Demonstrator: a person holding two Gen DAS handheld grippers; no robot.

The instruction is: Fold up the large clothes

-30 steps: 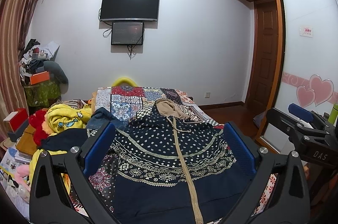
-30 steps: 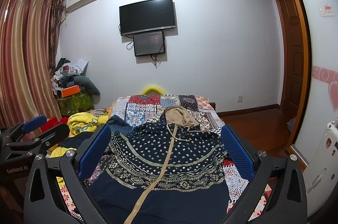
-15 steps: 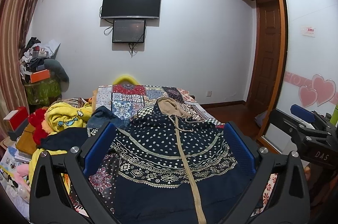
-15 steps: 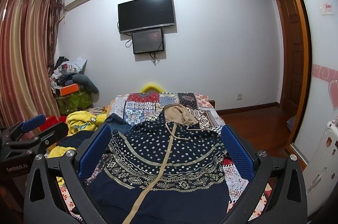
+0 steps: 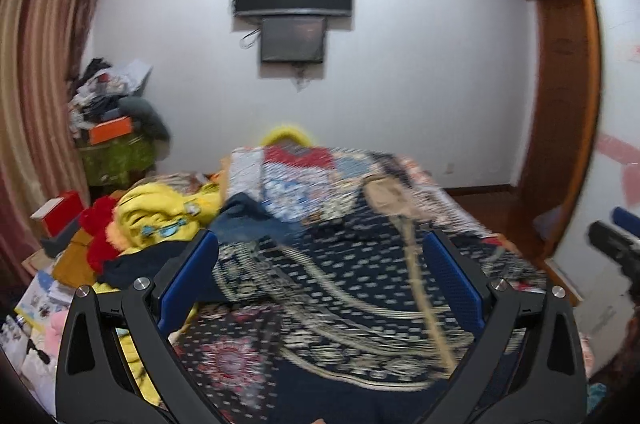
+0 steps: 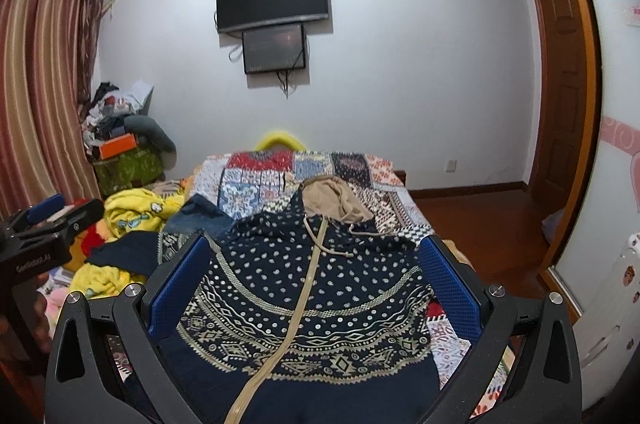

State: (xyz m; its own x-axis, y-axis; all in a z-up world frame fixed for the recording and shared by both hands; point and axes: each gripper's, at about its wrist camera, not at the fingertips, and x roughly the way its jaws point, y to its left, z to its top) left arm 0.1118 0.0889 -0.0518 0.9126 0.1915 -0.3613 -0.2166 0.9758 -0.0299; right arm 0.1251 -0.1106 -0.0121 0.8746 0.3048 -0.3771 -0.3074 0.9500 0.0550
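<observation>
A navy hooded jacket [image 6: 304, 288] with white dots, gold bands and a tan zip lies spread flat on the bed, its tan hood [image 6: 336, 198] pointing to the far wall. The left wrist view shows the same jacket [image 5: 348, 284], blurred by motion. My right gripper [image 6: 314, 282] hovers open above the chest, nothing between its blue pads. My left gripper [image 5: 320, 278] is open too, above the jacket's left half. The left gripper's body [image 6: 40, 240] shows at the left edge of the right wrist view, and the right gripper's body [image 5: 616, 252] at the right edge of the left wrist view.
A patchwork quilt [image 6: 288, 172] covers the bed. Yellow, red and dark clothes [image 6: 128, 216] are heaped along its left side, with jeans [image 6: 200, 220] beside them. A cluttered stand [image 6: 120, 152] sits by the curtain. Wood floor [image 6: 480, 224] and a sliding wardrobe door [image 6: 608, 184] lie right.
The left wrist view has swung to the left and is now blurred, so the jacket sits further right in it. The right gripper has barely moved. Both stay open.
</observation>
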